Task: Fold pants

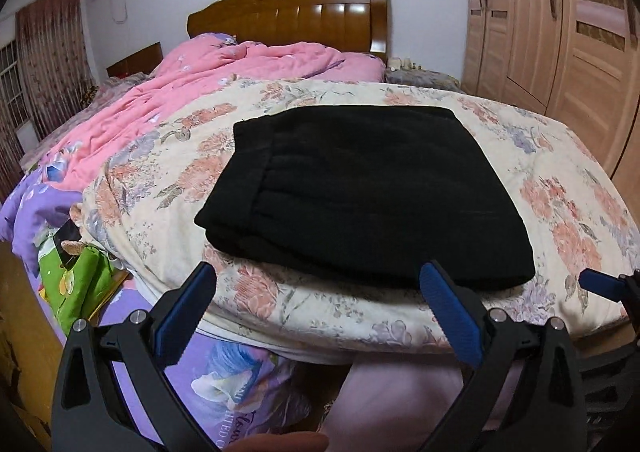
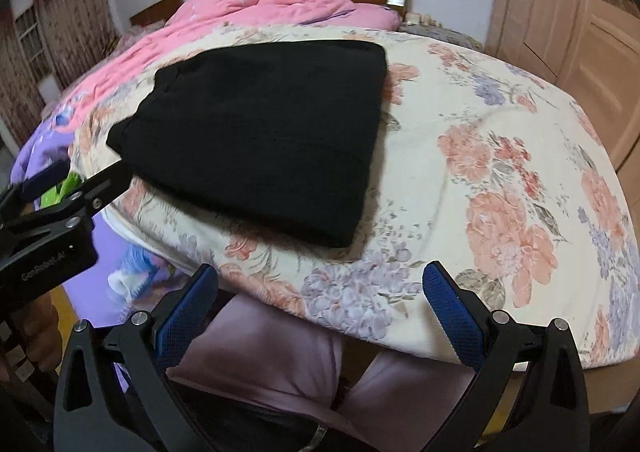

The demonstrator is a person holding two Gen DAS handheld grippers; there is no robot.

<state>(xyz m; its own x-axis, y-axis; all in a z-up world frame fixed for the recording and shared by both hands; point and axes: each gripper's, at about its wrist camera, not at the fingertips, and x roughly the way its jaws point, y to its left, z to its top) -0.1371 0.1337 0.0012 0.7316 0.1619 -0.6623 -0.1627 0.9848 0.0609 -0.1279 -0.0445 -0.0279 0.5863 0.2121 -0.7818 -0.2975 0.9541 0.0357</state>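
Left wrist view: both the left hand-held gripper (image 1: 316, 278) and right hand-held gripper (image 2: 320, 278) are wide open, holding nothing. The black pants (image 1: 360, 191) look soft and floppy; grab a thick folded edge.

Folded pants (image 1: 360, 191) lie on the floral quilt (image 1: 560, 187), which is spread over the bed's near end. In left wrist view pants sit centre, nearer quilt's front edge than its back. Behind quilt, a bunched comforter (image 1: 240, 67) runs to the left, w/ headboard (image 1: 288, 15) behind that. Wardrobe (image 1: 560, 11) stands right of bed. Left gripper (image 1: 316, 280) is before pants' near edge, fingers spread apart, not touching. Right gripper (image 2: 320, 280) is before quilt's front edge, right of pants, fingers spread apart.
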